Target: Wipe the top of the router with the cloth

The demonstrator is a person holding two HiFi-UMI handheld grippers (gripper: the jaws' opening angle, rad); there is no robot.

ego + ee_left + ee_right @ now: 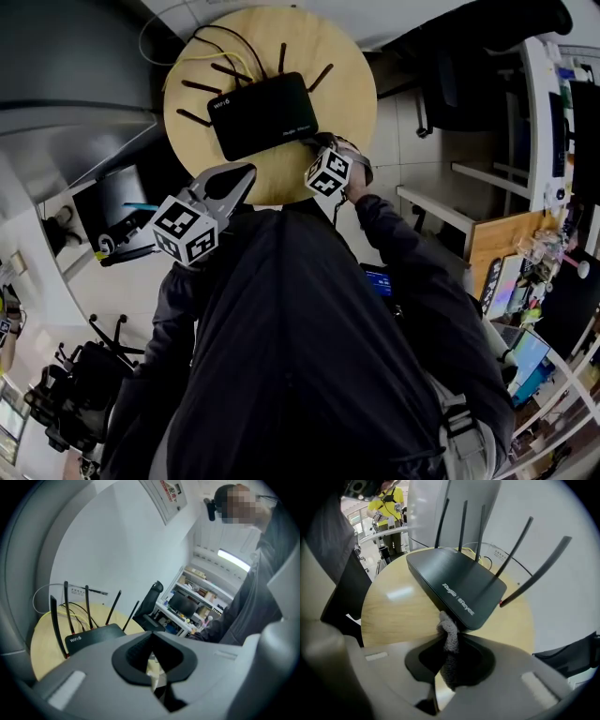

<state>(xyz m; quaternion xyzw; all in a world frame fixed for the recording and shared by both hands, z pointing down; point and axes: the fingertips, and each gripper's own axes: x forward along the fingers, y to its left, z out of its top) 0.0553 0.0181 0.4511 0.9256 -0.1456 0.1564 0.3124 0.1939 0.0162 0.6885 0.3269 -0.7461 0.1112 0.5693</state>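
Black router (pixel 262 114) flat on a round wooden table (pixel 352 94), towards its far side; antennas (pixel 461 524) upright along the router's back edge, slightly fanned; yellow and black cables (pixel 202 52) looping behind them. Right gripper (pixel 450 663) at the router's near edge, jaws clamped on a grey cloth (pixel 449 637) — bunched upright between them, top end touching the front rim just below the printed logo; the router's top bare above it. Left gripper (pixel 242 176) apart from the router, over the table's near rim and pointed towards it; jaws closed together, nothing held — only a thin slit along the seam. Past the table in the left gripper view, a dark office chair (pixel 150 603) and cluttered shelves (pixel 197 597).
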